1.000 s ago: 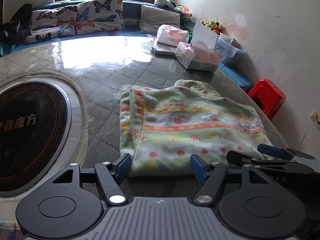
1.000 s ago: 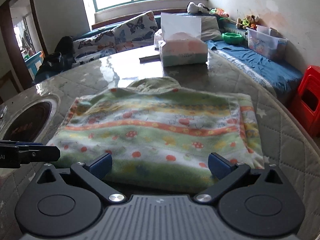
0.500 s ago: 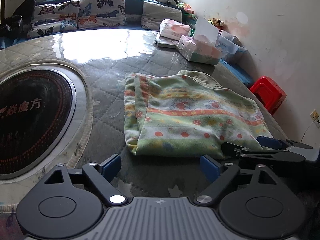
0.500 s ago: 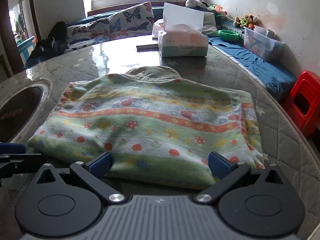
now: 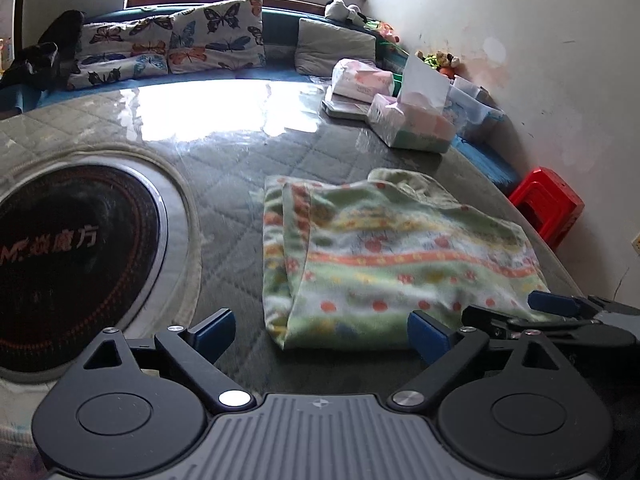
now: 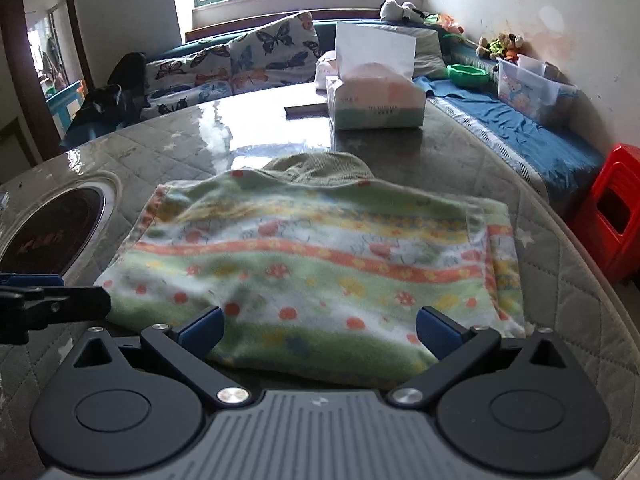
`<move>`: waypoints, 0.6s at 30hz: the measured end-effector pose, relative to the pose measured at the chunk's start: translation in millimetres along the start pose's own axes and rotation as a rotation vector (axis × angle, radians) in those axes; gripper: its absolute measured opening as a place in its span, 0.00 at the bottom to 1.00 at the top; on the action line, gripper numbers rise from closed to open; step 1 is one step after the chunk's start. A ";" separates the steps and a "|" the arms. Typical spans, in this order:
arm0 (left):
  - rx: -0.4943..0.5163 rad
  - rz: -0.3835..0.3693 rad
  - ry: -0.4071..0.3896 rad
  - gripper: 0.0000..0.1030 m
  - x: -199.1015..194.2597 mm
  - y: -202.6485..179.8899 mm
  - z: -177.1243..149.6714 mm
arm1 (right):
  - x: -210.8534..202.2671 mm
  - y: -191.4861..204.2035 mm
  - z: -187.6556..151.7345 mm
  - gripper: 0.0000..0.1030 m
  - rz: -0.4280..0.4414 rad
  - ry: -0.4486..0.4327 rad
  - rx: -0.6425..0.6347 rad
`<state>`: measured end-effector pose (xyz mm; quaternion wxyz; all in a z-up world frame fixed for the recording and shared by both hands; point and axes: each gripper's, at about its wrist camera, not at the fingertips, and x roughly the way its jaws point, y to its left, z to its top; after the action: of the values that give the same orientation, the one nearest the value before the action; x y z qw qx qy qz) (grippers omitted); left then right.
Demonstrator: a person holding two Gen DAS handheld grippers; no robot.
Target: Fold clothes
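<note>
1. One garment [image 5: 384,256] – green fleece, orange stripes, red dots – lies folded flat near the surface's [image 5: 224,168] right edge.
2. Two tools – left tool [image 5: 320,330], right tool [image 6: 320,326] – both gape wide, holding nothing.

One folded patterned garment [image 6: 316,264] lies at the centre of the right wrist frame. Two tissue packs: one open tissue box [image 6: 374,100] at upper centre, one wrapped tissue pack [image 5: 362,82] at upper right of the left wrist frame. Two butterfly cushions [image 5: 168,50] at upper left. One red stool [image 6: 614,216] at right edge. One round black cooktop [image 5: 68,264] at left. One clear storage bin [image 6: 532,90] at upper right.
</note>
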<state>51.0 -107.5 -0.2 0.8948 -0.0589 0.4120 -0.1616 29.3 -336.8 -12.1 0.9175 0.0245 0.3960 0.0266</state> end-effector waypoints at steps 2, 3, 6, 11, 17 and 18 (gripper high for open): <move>0.012 0.020 -0.005 0.92 4.8 -2.0 2.5 | 6.6 2.1 0.4 1.00 -0.008 0.010 -0.009; 0.016 0.034 0.000 0.92 8.6 -2.1 3.0 | 9.5 3.3 -0.4 1.00 -0.014 0.016 -0.013; 0.027 0.071 0.021 0.92 20.3 -1.5 3.1 | 15.5 6.7 -3.6 1.00 -0.032 0.023 -0.032; 0.051 0.098 0.036 0.92 26.9 0.8 -1.9 | 6.8 4.6 -3.7 1.00 -0.023 0.009 -0.041; 0.040 0.087 0.046 0.96 23.0 3.0 -4.0 | -3.1 4.9 -9.9 1.00 -0.025 -0.006 -0.029; 0.042 0.087 0.047 0.99 21.7 2.6 -5.2 | -4.8 5.0 -11.0 1.00 -0.024 -0.008 -0.027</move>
<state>60.9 -112.2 -19.8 0.8920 -0.0186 0.4317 -0.1327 17.9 -331.9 -15.8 0.9196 0.0076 0.3922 0.0207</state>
